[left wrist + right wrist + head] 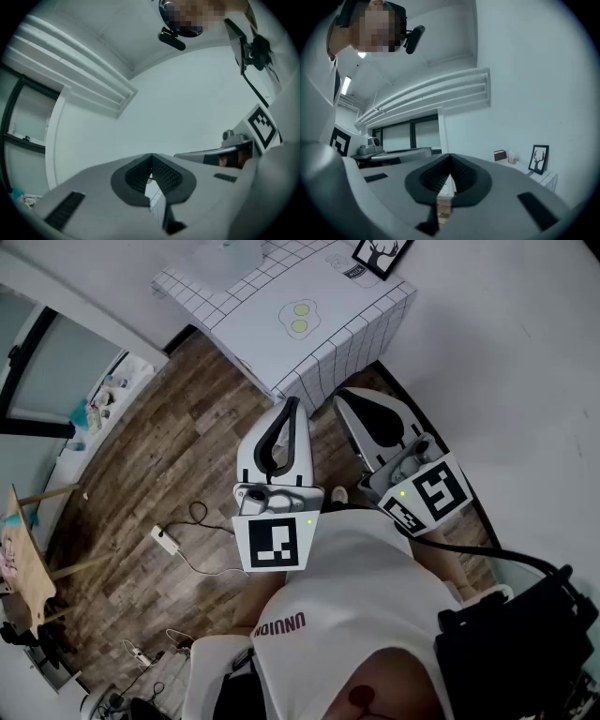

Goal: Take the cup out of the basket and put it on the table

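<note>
though in view, table (pixel 246 322) partly offscreen

Head view looks down; gripper views (level) face the wall (pixel 187 117).

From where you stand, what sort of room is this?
Probably a small studio or office: a wooden floor, a table with a checked cloth, and a framed deer picture by a white wall.
</note>
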{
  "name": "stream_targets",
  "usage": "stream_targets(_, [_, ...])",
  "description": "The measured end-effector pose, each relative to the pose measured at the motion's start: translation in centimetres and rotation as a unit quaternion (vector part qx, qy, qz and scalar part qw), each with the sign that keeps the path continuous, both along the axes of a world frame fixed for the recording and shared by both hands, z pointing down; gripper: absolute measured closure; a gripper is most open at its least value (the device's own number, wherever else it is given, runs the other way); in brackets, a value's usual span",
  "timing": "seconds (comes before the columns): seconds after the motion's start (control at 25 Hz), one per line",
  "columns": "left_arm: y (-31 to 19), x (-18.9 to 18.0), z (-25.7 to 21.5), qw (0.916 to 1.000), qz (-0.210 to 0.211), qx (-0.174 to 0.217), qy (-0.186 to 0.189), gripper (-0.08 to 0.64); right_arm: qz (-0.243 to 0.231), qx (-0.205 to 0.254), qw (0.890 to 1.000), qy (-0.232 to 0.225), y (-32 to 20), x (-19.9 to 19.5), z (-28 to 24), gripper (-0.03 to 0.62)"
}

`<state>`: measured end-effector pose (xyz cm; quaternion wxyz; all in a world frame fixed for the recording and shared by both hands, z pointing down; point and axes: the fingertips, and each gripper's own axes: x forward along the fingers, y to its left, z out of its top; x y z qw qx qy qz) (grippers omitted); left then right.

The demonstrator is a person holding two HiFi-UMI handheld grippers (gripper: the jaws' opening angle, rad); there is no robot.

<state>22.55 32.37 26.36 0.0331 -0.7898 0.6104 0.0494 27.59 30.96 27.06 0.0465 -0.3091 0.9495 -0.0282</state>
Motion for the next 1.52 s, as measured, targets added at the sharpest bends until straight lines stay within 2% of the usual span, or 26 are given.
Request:
stream_targets(0.84, [-0.1, -1.9, 0.2, 0.9999, -0.01, -0.008, 0.007, 0.546, 0.003, -0.008, 1.0, -0.004, -0.7, -1.5, 0.0, 0.572])
stream_targets(1.12, [-0.2, -4.7, 0.4, 0.9995, -0.029, -0.008, 0.013, 0.548, 0.002, -0.009, 1.0, -0.008, -1.5, -3.8, 0.2, 0.572])
stream_targets(1.52, [0.1, -11.5, 1.2, 0.9959, -0.088, -0.014, 0.017, 0.548, -0.028, -0.007, 0.999, -0.019, -2.7, -9.9, 0.2, 0.572])
